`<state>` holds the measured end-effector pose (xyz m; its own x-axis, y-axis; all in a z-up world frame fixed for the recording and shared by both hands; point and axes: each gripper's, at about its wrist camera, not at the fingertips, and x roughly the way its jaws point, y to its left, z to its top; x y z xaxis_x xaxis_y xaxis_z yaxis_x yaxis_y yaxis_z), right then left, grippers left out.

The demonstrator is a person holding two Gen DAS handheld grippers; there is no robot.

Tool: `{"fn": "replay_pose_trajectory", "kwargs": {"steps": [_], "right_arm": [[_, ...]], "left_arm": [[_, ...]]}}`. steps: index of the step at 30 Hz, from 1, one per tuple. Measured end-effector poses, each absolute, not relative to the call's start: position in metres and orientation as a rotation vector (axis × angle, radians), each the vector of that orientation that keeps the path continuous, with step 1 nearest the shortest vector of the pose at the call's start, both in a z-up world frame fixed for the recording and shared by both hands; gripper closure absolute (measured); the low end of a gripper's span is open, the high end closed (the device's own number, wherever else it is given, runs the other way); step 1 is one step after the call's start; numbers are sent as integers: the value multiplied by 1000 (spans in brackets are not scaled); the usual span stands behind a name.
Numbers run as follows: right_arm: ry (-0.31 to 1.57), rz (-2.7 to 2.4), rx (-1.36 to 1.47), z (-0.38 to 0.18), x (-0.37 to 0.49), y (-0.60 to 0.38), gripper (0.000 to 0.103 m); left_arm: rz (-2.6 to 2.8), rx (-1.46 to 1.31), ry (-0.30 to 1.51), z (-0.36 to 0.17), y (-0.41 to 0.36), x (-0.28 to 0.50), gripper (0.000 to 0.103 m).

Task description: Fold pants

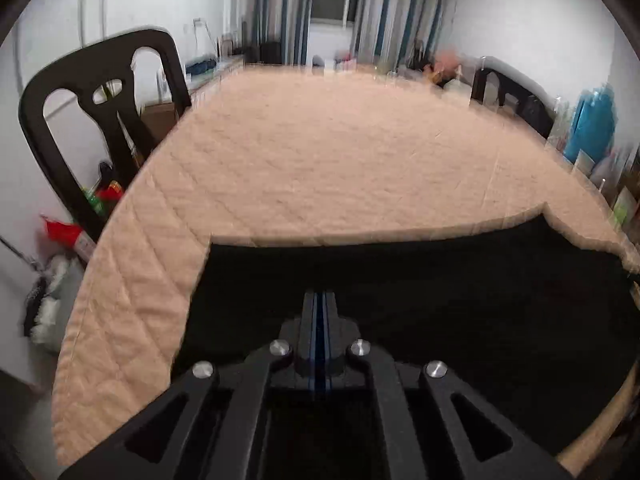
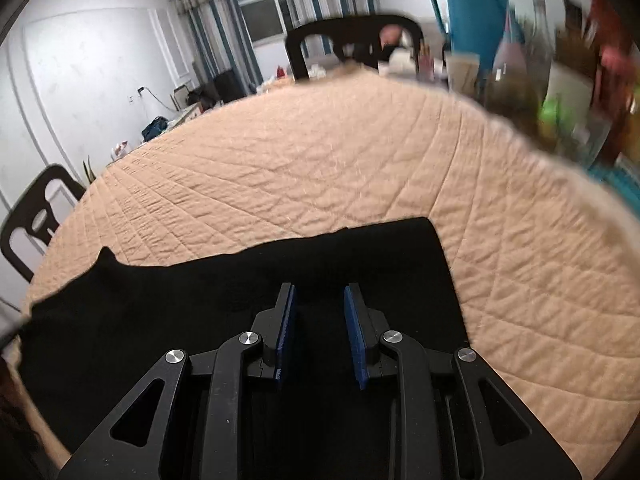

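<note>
- A peach-coloured quilted cloth with stitched diamond lines [image 1: 320, 160] covers the whole table in front of you and fills most of both wrist views.
- The black pants [image 1: 460, 300] lie flat on the near edge of that cloth, directly under both of your grippers; in the right wrist view the dark fabric [image 2: 200, 300] runs away to the left, and its right side ends in a straight edge.
- A black plastic chair with cut-out holes in its back [image 1: 100, 112] stands at the left edge of the table.
- A tall teal thermos jug [image 2: 472, 12] stands among blurred bottles at the far right side of the table.
- Your left gripper [image 1: 319, 304] hovers over the pants with its blue-lined fingers pressed together; I cannot tell whether any fabric is pinched between them.
- Your right gripper [image 2: 319, 300] has its blue pads held narrowly apart, nothing between them, above the pants.
</note>
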<state>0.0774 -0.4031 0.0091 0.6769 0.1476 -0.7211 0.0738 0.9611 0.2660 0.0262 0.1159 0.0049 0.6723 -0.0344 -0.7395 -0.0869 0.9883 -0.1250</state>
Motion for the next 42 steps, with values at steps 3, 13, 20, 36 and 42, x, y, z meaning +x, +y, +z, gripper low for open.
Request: {"fn": "replay_pose_trajectory", "kwargs": {"steps": [3, 13, 20, 36, 42], "right_arm": [[798, 2, 250, 15, 72, -406, 77], [742, 28, 154, 11, -4, -382, 73], [727, 16, 5, 7, -12, -367, 73], [723, 152, 67, 4, -2, -334, 70], [699, 115, 93, 11, -6, -342, 69]], "left_arm": [[89, -187, 851, 2, 130, 32, 97], [39, -206, 758, -1, 125, -11, 80], [84, -214, 732, 2, 132, -30, 79], [211, -299, 721, -4, 163, -39, 64], [240, -273, 679, 12, 155, -52, 64]]}}
